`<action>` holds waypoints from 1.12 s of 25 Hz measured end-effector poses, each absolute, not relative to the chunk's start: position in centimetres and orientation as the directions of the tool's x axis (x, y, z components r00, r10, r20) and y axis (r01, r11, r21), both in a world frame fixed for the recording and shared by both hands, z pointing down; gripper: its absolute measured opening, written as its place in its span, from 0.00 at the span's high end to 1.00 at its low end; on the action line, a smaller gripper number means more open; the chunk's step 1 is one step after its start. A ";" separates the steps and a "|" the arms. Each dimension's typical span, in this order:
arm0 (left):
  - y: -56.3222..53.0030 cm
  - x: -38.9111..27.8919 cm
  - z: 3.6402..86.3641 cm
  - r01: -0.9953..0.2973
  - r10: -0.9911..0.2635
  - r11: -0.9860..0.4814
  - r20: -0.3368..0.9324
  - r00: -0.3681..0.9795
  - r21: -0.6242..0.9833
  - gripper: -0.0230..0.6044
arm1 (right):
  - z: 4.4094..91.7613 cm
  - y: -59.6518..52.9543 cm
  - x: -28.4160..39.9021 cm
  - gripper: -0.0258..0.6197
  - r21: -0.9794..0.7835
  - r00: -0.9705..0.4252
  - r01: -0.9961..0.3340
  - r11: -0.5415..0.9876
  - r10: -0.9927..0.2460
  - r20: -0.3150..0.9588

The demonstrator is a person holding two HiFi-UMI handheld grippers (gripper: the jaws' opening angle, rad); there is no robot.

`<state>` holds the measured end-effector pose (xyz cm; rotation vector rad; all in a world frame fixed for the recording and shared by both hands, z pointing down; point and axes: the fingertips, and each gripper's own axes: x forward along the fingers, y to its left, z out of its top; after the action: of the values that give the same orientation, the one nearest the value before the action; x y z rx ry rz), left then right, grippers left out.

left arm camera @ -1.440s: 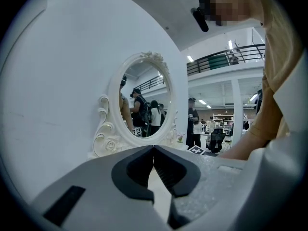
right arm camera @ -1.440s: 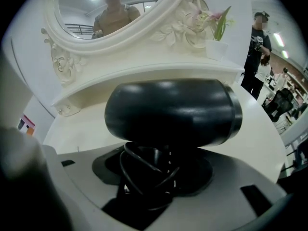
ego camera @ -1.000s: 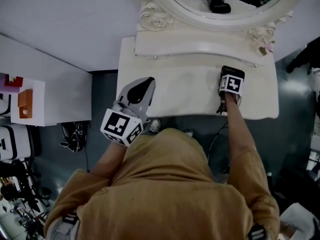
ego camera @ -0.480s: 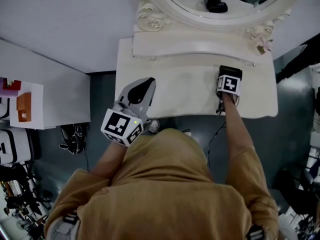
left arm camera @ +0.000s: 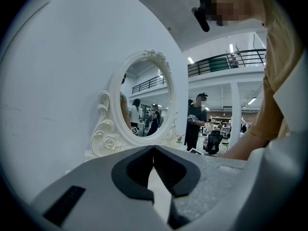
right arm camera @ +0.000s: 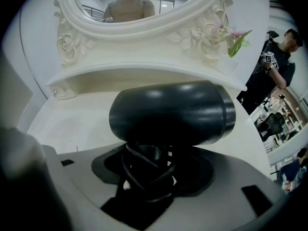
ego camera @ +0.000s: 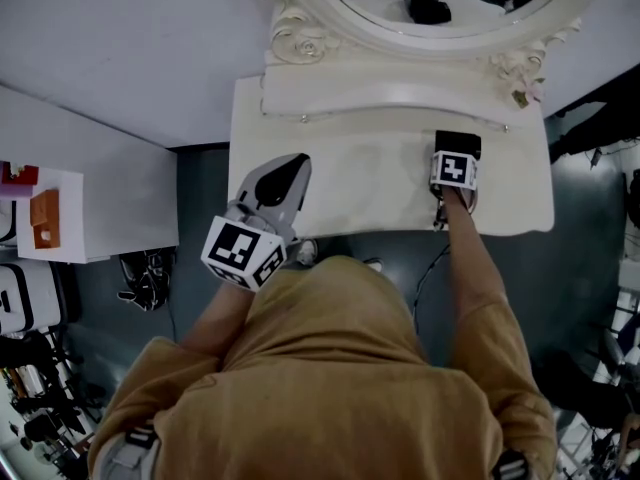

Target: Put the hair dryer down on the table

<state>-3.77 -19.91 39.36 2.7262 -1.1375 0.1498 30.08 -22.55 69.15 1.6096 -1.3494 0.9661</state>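
The black hair dryer (right arm camera: 171,110) lies crosswise in front of the right gripper view, its handle wound with black cord and sitting between the jaws. My right gripper (right arm camera: 154,170) is shut on that handle, over the right part of the white dressing table (ego camera: 360,168). From the head view the right gripper (ego camera: 454,160) hides most of the hair dryer (ego camera: 458,140). My left gripper (ego camera: 288,168) hovers at the table's front left edge. Its jaws meet at the tips with nothing between them, as the left gripper (left arm camera: 153,149) view shows.
An ornate oval mirror (ego camera: 300,38) stands at the back of the table, with a raised ledge (right arm camera: 144,69) under it. The dryer's cord (ego camera: 428,273) hangs off the front edge. A white shelf (ego camera: 60,218) with orange and red items is at the left. A person (right arm camera: 279,57) stands to the right.
Almost nothing: the right gripper stays over the same part of the table with the hair dryer, and the left gripper keeps its place. The head view has drifted slightly.
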 end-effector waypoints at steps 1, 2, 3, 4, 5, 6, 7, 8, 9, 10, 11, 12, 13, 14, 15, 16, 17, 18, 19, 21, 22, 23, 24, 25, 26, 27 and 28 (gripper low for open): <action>-20.0 -3.8 39.3 -0.711 -0.692 -0.691 0.162 0.703 0.131 0.96 | 69.1 -22.4 30.1 0.56 0.105 0.138 -0.988 -0.110 -0.366 0.920; -20.1 -3.8 39.3 -0.709 -0.691 -0.692 0.160 0.705 0.132 0.96 | 69.1 -22.4 30.1 0.56 0.102 0.138 -0.988 -0.115 -0.361 0.922; -20.1 -3.8 39.4 -0.709 -0.691 -0.693 0.160 0.705 0.133 0.96 | 69.1 -22.4 30.1 0.56 0.099 0.135 -0.988 -0.118 -0.359 0.924; -20.2 -3.9 39.4 -0.708 -0.690 -0.693 0.159 0.706 0.135 0.96 | 69.1 -22.6 30.1 0.56 0.096 0.132 -0.988 -0.117 -0.360 0.923; -20.3 -3.9 39.4 -0.708 -0.690 -0.693 0.159 0.706 0.136 0.96 | 69.1 -22.8 30.1 0.56 0.093 0.130 -0.989 -0.116 -0.364 0.922; -20.3 -4.0 39.5 -0.707 -0.690 -0.693 0.159 0.707 0.137 0.96 | 69.1 -22.9 30.1 0.56 0.092 0.128 -0.989 -0.115 -0.366 0.922; -20.3 -4.0 39.5 -0.707 -0.689 -0.694 0.159 0.707 0.138 0.96 | 69.1 -22.9 30.1 0.56 0.092 0.128 -0.989 -0.115 -0.365 0.922; -20.4 -4.0 39.5 -0.706 -0.689 -0.694 0.158 0.708 0.138 0.96 | 69.1 -22.8 30.2 0.56 0.091 0.128 -0.989 -0.116 -0.361 0.924; -20.4 -4.0 39.5 -0.705 -0.688 -0.696 0.156 0.709 0.137 0.96 | 69.1 -22.7 30.2 0.55 0.091 0.127 -0.989 -0.116 -0.356 0.926; -20.5 -4.0 39.5 -0.705 -0.687 -0.696 0.156 0.710 0.136 0.96 | 69.1 -22.6 30.3 0.55 0.092 0.128 -0.989 -0.117 -0.351 0.928; -20.6 -3.9 39.5 -0.704 -0.687 -0.697 0.155 0.710 0.138 0.96 | 69.1 -22.6 30.4 0.55 0.095 0.131 -0.988 -0.118 -0.347 0.929; -20.6 -3.9 39.6 -0.704 -0.687 -0.696 0.154 0.710 0.140 0.96 | 69.1 -22.5 30.5 0.55 0.099 0.135 -0.988 -0.119 -0.344 0.929; -20.7 -3.9 39.6 -0.703 -0.686 -0.696 0.153 0.711 0.143 0.96 | 69.1 -22.5 30.6 0.54 0.102 0.137 -0.988 -0.119 -0.345 0.929; -20.8 -3.9 39.6 -0.703 -0.686 -0.697 0.152 0.712 0.145 0.96 | 69.1 -22.5 30.6 0.54 0.103 0.138 -0.988 -0.118 -0.348 0.927; -20.9 -3.9 39.6 -0.702 -0.685 -0.697 0.152 0.712 0.146 0.96 | 69.1 -22.6 30.6 0.54 0.101 0.137 -0.988 -0.118 -0.351 0.926; -21.0 -3.9 39.6 -0.701 -0.685 -0.698 0.151 0.713 0.146 0.96 | 69.1 -22.6 30.5 0.54 0.099 0.135 -0.988 -0.118 -0.353 0.926; -21.0 -3.9 39.6 -0.701 -0.684 -0.698 0.150 0.713 0.147 0.96 | 69.0 -22.6 30.5 0.54 0.097 0.133 -0.988 -0.118 -0.354 0.926; -21.0 -3.9 39.6 -0.700 -0.684 -0.698 0.151 0.714 0.148 0.96 | 69.0 -22.6 30.5 0.54 0.095 0.131 -0.988 -0.118 -0.353 0.926; -21.0 -3.9 39.6 -0.700 -0.683 -0.699 0.154 0.714 0.148 0.96 | 69.0 -22.6 30.6 0.54 0.096 0.132 -0.988 -0.119 -0.353 0.926; -21.0 -3.8 39.8 -0.700 -0.682 -0.698 0.158 0.714 0.150 0.96 | 69.0 -22.6 30.7 0.54 0.101 0.137 -0.988 -0.119 -0.352 0.926; -21.0 -3.7 39.8 -0.699 -0.682 -0.699 0.157 0.715 0.150 0.96 | 69.0 -22.6 30.8 0.54 0.104 0.140 -0.988 -0.118 -0.350 0.926; -21.1 -3.6 39.8 -0.698 -0.681 -0.700 0.154 0.716 0.149 0.96 | 69.0 -22.6 30.9 0.54 0.106 0.141 -0.987 -0.117 -0.349 0.927; -21.1 -3.6 39.8 -0.697 -0.681 -0.701 0.151 0.717 0.148 0.96 | 69.0 -22.5 30.9 0.54 0.105 0.139 -0.988 -0.117 -0.346 0.928; -21.2 -3.5 39.8 -0.696 -0.680 -0.703 0.149 0.718 0.147 0.96 | 69.0 -22.5 30.9 0.54 0.104 0.138 -0.988 -0.117 -0.342 0.929; -21.2 -3.5 39.7 -0.695 -0.679 -0.704 0.148 0.719 0.148 0.96 | 69.0 -22.5 30.9 0.53 0.103 0.137 -0.988 -0.116 -0.340 0.931; -21.2 -3.4 39.7 -0.694 -0.679 -0.704 0.148 0.720 0.149 0.96 | 68.9 -22.5 30.9 0.53 0.103 0.137 -0.988 -0.114 -0.339 0.931; -21.2 -3.4 39.7 -0.694 -0.678 -0.704 0.148 0.720 0.151 0.96 | 68.9 -22.5 30.9 0.53 0.105 0.138 -0.988 -0.112 -0.339 0.930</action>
<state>-3.43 -21.21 39.74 2.7283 -1.1012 0.1194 30.93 -22.49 68.89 1.5924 -1.3207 0.9939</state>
